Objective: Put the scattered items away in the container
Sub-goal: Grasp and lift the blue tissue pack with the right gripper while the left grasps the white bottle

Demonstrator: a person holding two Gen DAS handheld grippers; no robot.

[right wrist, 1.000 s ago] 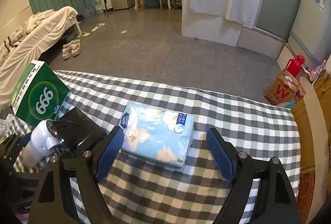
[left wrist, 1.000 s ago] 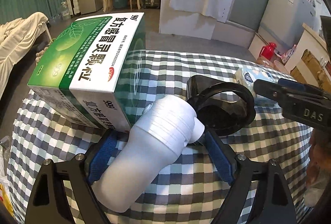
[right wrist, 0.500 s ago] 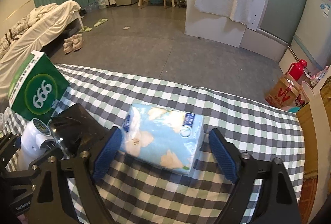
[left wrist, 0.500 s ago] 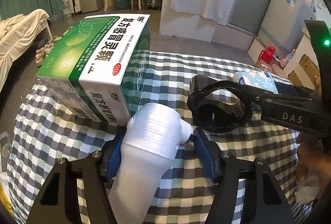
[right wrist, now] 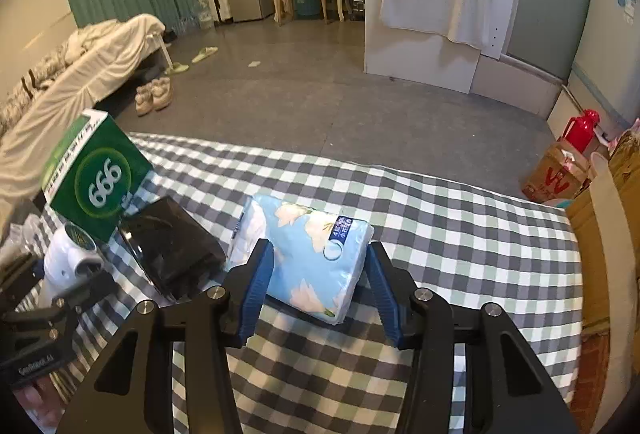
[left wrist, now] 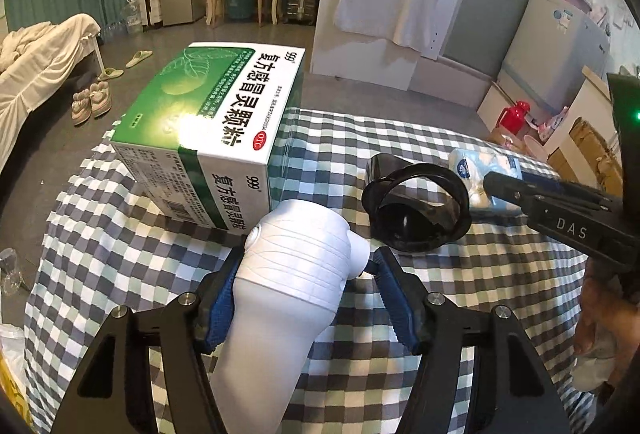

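Note:
A white plastic bottle lies on the checked cloth, and my left gripper is shut on it, blue pads against its ribbed top. A black round-rimmed container lies on its side just beyond, its mouth facing this camera. A green and white medicine box stands left of it. A blue flowered tissue pack sits between the blue pads of my right gripper. Its jaws are closing, and both pads touch the pack's sides. The black container and the bottle lie left of the pack.
The checked tablecloth drops off at the far edge and at the right. Cardboard boxes and a red flask stand on the floor to the right, a bed to the left. A hand shows at the right edge.
The left jaws have come in and closed on the white bottle. The right jaws have narrowed from wide of the tissue pack to touching its sides.

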